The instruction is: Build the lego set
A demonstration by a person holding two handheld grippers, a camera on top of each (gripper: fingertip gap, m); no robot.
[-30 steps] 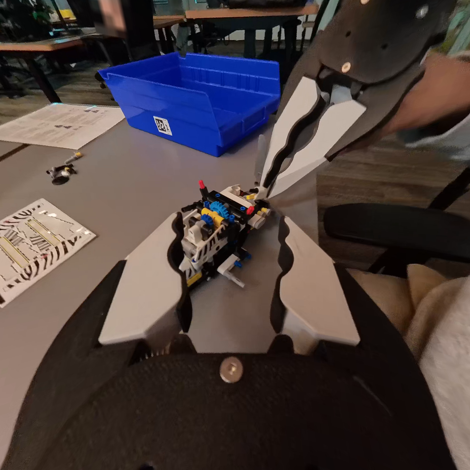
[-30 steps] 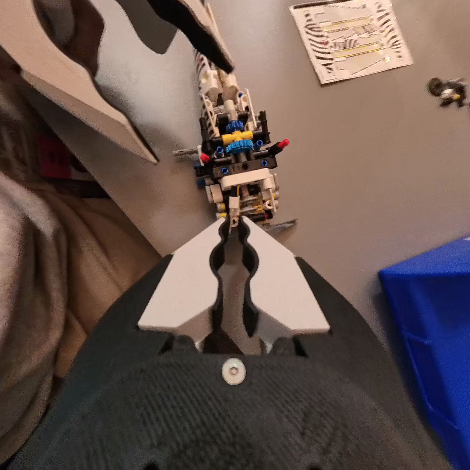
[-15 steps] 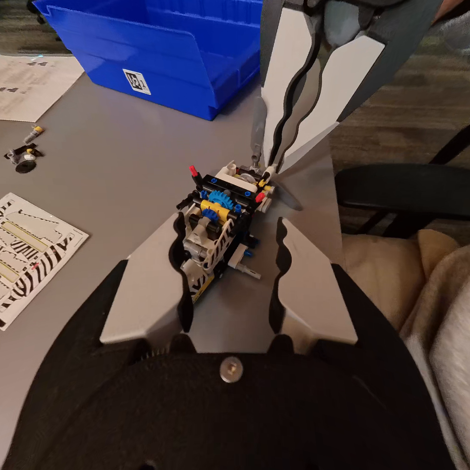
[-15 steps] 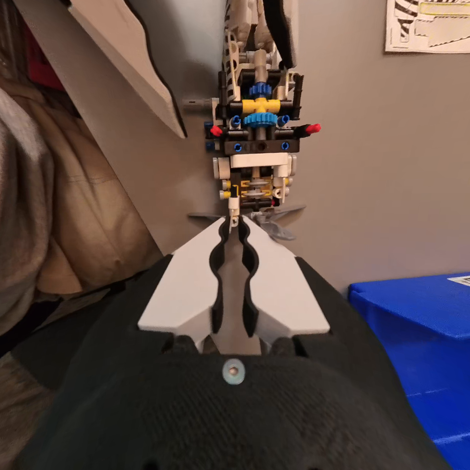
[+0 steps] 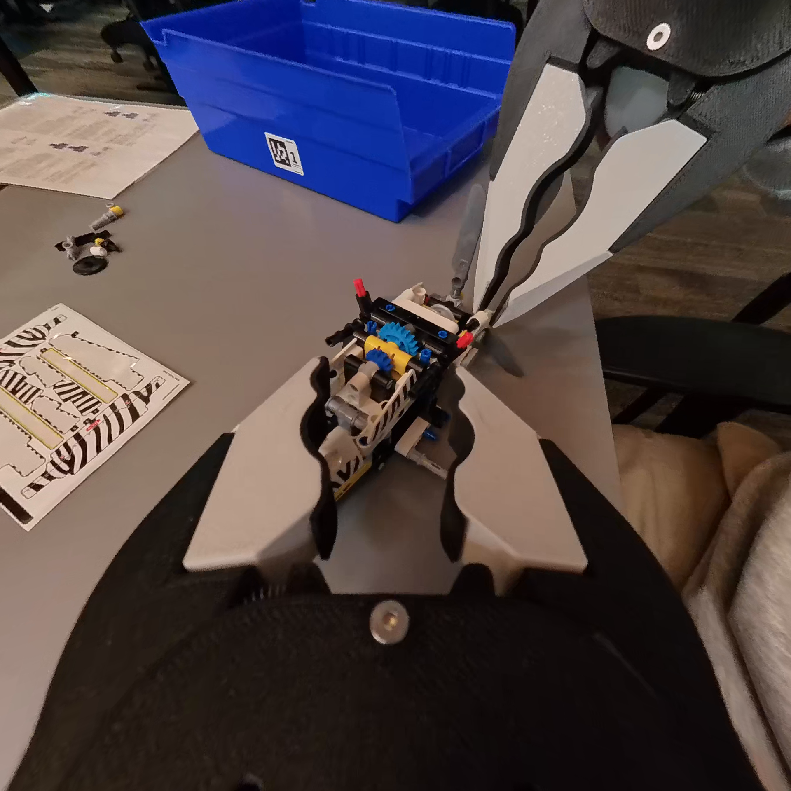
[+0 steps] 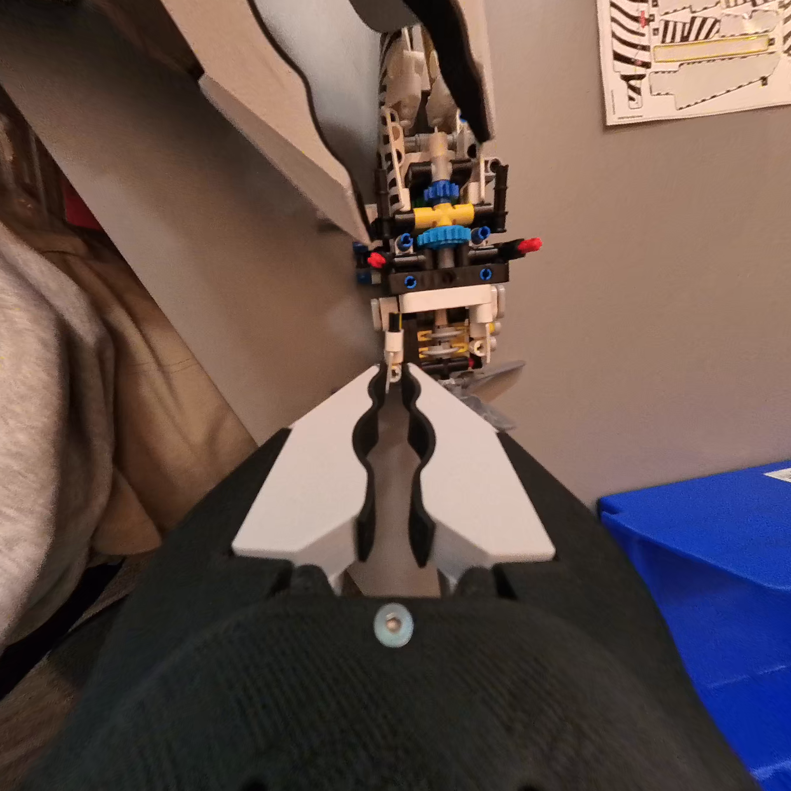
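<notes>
Your right hand-held gripper is pinched almost shut on a small white connector at the front of the lego model, while your left hand-held gripper sits half open, bracketing the model's striped tail on the bench. Pushing the connector off-axis could skew it or slide the loosely braced model toward the bench edge.

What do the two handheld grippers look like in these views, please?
Both match: the left gripper and right gripper each have two pale grey wedge-shaped fingers lined with wavy black pads, mounted on a textured black body with a silver screw at its centre. No cables show.
</notes>
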